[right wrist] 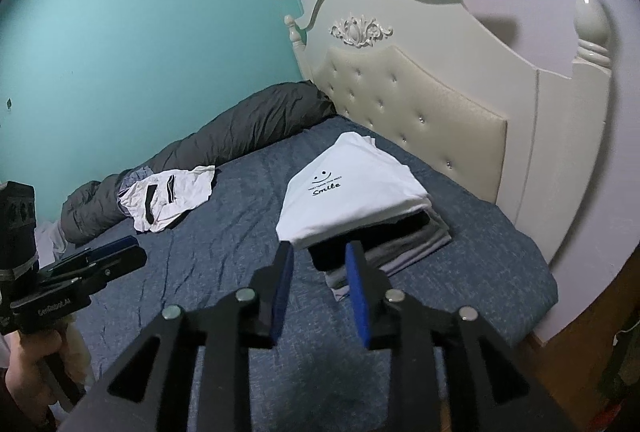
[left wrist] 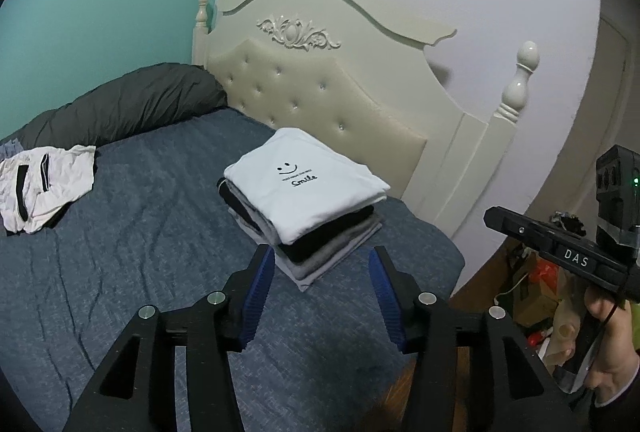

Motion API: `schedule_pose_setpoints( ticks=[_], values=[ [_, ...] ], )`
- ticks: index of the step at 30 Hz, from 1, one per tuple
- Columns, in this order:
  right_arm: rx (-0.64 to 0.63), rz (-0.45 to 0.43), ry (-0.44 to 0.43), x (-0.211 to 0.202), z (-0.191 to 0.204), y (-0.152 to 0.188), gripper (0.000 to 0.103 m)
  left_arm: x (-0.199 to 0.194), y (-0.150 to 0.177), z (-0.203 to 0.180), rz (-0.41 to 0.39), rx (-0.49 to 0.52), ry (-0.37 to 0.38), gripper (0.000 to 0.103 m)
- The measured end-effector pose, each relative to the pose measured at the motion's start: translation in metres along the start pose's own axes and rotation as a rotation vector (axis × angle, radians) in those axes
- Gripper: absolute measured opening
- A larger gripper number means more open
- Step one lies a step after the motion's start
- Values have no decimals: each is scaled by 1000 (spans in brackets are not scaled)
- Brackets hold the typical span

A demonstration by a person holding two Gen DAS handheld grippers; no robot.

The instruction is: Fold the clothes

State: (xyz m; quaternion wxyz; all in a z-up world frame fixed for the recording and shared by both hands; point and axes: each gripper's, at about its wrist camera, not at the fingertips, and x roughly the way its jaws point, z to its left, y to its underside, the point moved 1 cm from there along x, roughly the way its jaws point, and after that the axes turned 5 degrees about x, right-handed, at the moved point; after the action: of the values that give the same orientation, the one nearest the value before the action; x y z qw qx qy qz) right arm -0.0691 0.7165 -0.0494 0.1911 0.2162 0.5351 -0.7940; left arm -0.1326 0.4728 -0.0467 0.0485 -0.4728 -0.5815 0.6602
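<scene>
Both tongs (left wrist: 322,256) (right wrist: 320,252) released, empty, before folded stack (left wrist: 308,199); crumpled white garment (left wrist: 44,183) apart beside grey duvet (left wrist: 132,103).

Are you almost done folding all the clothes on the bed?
Nearly! Done: a neat stack of folded clothes sits by the headboard, a white smiley shirt on top. In hand: nothing; the left claw and right claw are both open and empty. Left: one crumpled white garment with black stripes still lies unfolded by the grey duvet.

Folded stack (left wrist: 308,207), white smile shirt topmost; crumpled garment (left wrist: 44,183) apart
</scene>
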Motion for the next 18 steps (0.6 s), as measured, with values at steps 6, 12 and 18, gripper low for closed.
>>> schedule_pose_setpoints(
  ticks=[6,12,18],
  values=[
    [-30,-29,39,-21,14,10,29,-19,4,-4,-22,16,-11,62],
    [-30,-38,53,-37,21,20,46,-30,10,-4,-25,18,-8,65],
    [-20,-50,68,-50,27,28,52,-41,17,-4,-32,24,-12,71]
  ],
)
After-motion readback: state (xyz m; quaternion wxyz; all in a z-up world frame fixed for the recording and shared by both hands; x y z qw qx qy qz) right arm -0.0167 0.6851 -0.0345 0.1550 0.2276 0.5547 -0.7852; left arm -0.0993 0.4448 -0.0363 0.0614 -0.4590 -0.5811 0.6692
